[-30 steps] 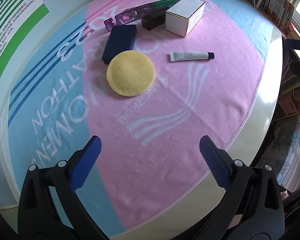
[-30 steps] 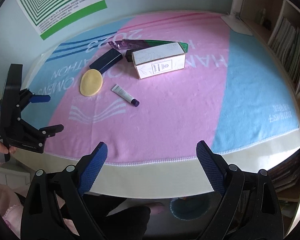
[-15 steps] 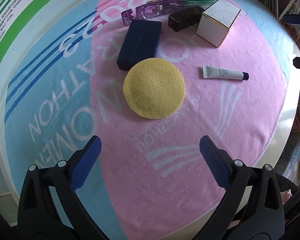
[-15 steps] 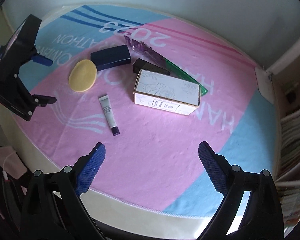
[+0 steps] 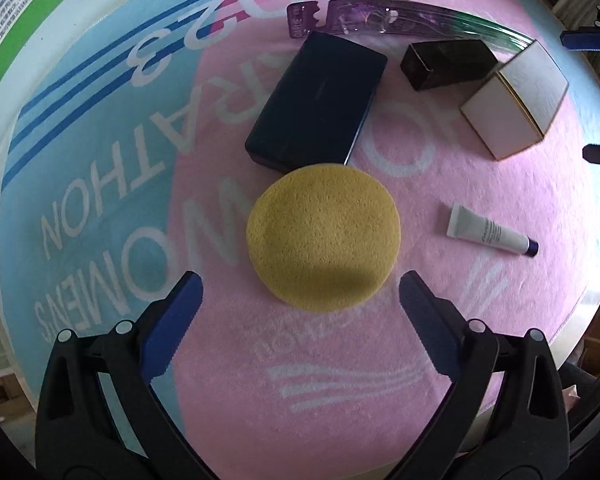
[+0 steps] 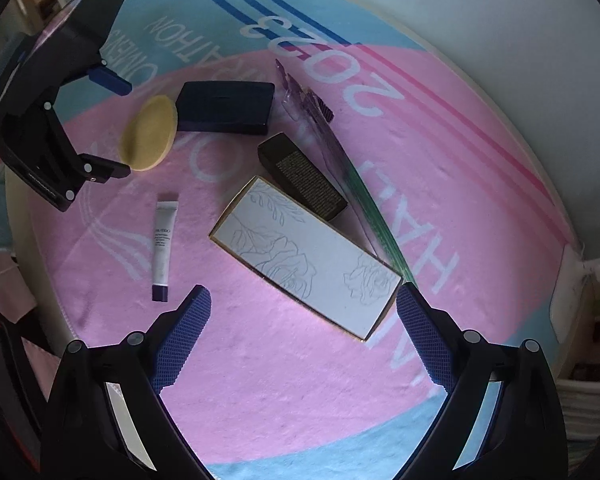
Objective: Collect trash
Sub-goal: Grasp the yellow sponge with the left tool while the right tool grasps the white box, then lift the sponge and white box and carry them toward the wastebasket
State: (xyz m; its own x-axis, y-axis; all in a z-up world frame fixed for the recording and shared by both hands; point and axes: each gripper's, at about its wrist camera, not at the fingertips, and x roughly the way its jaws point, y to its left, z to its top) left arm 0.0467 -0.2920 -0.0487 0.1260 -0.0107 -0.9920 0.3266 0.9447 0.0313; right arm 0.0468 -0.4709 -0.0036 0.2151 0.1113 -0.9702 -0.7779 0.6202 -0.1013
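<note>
The left claw (image 5: pixel 300 292) hovers spread wide and empty over the round yellow sponge (image 5: pixel 323 236), which lies flat on the pink towel (image 5: pixel 340 360) covering the surface, touching the dark blue case (image 5: pixel 316 104) behind it. The right claw (image 6: pixel 302 308), likewise wide open and holding nothing, hangs over the near end of the white rose-printed box (image 6: pixel 306 258), whose long axis runs diagonally toward the surface's far edge. Beside it the small white tube (image 6: pixel 163 246) points its dark cap toward the near edge. Only the right view shows the box's full length; the left view shows the purple toothbrush pack (image 5: pixel 380 20) along the far edge.
</note>
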